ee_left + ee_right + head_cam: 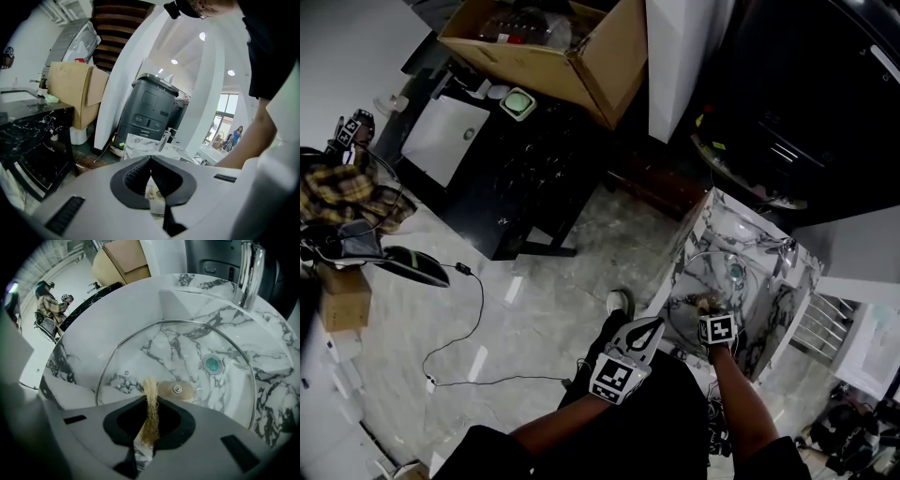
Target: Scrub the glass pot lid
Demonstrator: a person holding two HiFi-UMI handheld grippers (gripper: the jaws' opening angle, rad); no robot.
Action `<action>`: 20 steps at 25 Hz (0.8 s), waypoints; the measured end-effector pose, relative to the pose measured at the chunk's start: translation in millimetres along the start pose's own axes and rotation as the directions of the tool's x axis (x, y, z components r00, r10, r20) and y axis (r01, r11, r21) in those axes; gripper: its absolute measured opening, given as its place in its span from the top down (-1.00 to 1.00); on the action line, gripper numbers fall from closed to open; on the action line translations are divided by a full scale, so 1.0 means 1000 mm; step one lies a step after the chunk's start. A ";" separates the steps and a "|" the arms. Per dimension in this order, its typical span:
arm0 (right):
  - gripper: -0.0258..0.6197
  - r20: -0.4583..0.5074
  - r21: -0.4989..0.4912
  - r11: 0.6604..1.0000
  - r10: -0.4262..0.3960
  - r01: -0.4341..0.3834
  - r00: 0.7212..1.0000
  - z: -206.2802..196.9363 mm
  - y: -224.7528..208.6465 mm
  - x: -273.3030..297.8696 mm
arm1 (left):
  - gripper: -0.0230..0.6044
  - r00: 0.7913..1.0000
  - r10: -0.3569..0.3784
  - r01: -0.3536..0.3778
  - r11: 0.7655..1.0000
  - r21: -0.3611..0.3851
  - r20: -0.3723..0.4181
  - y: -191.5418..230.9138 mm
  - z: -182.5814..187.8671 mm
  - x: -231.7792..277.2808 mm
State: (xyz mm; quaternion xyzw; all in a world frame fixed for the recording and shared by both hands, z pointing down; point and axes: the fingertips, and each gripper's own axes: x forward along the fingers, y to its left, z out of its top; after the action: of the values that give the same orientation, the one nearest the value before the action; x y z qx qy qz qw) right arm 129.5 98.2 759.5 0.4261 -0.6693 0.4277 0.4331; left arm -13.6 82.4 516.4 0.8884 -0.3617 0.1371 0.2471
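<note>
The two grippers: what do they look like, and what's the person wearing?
The left gripper and right gripper have pale grey plastic shells, black ribbed fingers and a cube of black-and-white square markers. The person wears black short sleeves.

The left gripper (654, 324) is held forward with jaws pressed together, while the right gripper (706, 305) is extended farther ahead, its jaws clamped on a tan scrubber (150, 401).

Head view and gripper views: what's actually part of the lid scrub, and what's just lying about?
In the job:
- glass pot lid, lying in the marble sink
- tan fibrous scrubber, clamped in the right gripper
- faucet

Lying about:
- cardboard box
- black cabinet
- cable on the floor
- left gripper, shut, off to the sink's side
</note>
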 end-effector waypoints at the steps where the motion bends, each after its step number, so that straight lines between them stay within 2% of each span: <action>1: 0.75 0.002 -0.003 1.000 0.005 -0.005 1.000 0.002 0.003 0.002 | 0.88 1.000 0.001 -0.001 1.000 -0.002 0.000 0.002 0.000 -0.001; 7: 0.75 -0.005 -0.014 1.000 0.021 -0.021 1.000 0.013 0.019 0.005 | 0.88 1.000 0.006 -0.006 1.000 -0.013 0.004 0.014 0.004 -0.006; 20: 0.75 -0.003 -0.016 1.000 -0.001 0.001 1.000 0.038 0.032 0.010 | 0.88 1.000 -0.001 0.001 1.000 -0.025 0.009 0.048 0.014 -0.012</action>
State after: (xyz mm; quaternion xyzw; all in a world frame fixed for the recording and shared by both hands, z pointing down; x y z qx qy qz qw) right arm 88.5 68.8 752.9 0.4222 -0.6718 0.4227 0.4379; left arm -55.1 52.0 516.2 0.8860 -0.3642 0.1285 0.2566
